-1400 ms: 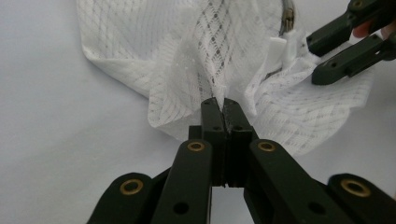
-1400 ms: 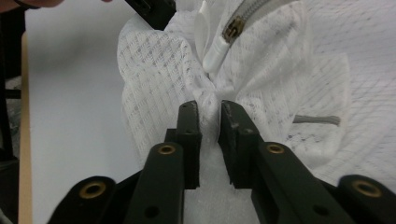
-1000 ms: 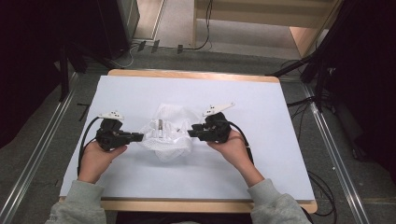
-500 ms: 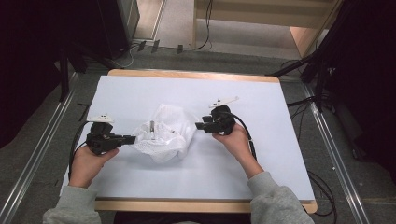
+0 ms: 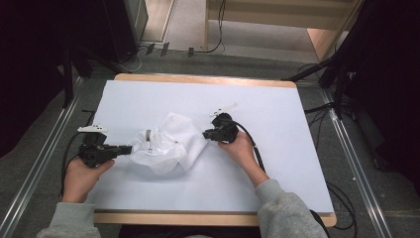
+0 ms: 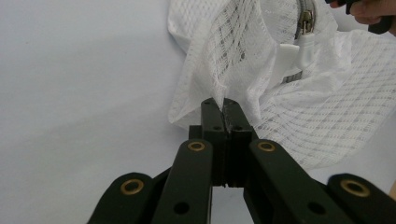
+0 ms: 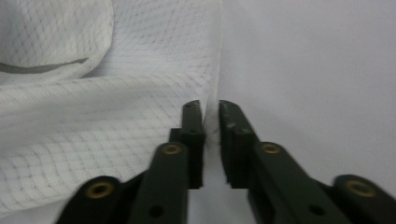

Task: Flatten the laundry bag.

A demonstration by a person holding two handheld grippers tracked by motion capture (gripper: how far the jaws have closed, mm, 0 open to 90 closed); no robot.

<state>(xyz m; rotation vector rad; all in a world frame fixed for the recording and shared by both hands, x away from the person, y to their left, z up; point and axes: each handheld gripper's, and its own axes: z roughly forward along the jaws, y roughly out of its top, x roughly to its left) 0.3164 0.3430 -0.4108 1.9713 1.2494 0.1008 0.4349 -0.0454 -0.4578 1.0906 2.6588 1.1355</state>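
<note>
The left gripper (image 5: 124,149) sits at about 8 o'clock on the table, held in the left hand (image 5: 81,176) with its forearm coming up from 7 o'clock. Its jaws point toward 3 o'clock and are pressed together on a fold of the mesh bag (image 5: 168,144). The right gripper (image 5: 207,134) sits near the centre, held in the right hand (image 5: 242,148), forearm rising from 5 o'clock. Its jaws point toward 9 o'clock, slightly parted at the bag's edge.

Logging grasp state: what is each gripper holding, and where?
Left gripper is shut on the white mesh bag's edge. Right gripper has a narrow gap astride the bag's opposite edge.
</note>
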